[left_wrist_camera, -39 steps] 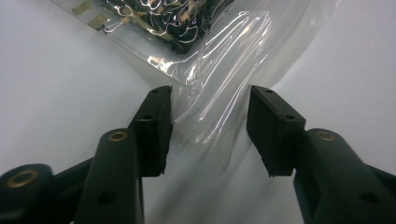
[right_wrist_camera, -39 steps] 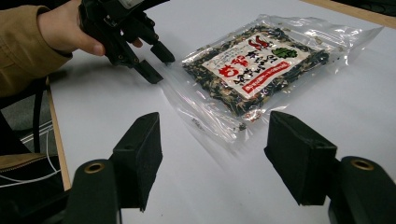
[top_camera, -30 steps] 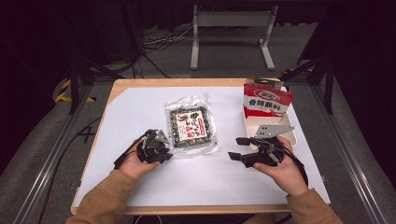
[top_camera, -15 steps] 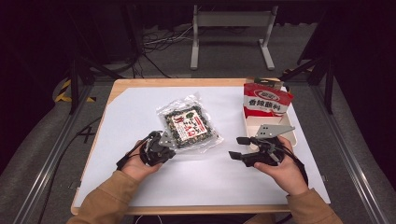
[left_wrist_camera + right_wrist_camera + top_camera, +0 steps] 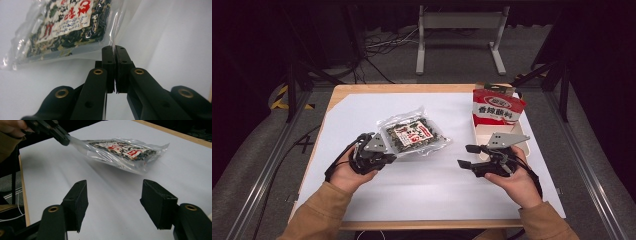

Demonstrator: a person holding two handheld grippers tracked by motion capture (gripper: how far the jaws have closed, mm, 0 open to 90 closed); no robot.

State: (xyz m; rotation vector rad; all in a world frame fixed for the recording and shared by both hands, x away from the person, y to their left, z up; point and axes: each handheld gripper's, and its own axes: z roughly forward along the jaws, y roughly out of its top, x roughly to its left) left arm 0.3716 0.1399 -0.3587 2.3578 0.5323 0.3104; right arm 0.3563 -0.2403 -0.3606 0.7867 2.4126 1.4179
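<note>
- The left tongs (image 5: 115, 53) are pinched tight on the clear edge of the dried-food bag (image 5: 412, 136), a thin, flat seam that gives a firm hold without crushing the contents.
- In the right gripper view, the bag (image 5: 125, 151) hangs tilted: the gripped end is up off the table (image 5: 362, 107), while the far end looks to rest on the white sheet or just above it. I judge this a lift in progress, perhaps toward the tray (image 5: 524, 142) at the right, where a red snack packet (image 5: 498, 109) already stands upright.
- The right tongs (image 5: 113, 200) stand wide apart with nothing between them, held low over the table and aimed at the bag, probably ready to support or take its free end.
- Compared with a second ago, the left tongs have closed onto the seam and risen; the bag's near end, flat on the table then, is now raised and the bag has swung slightly. The right hand sits where it was, the tray and red packet unchanged.
</note>
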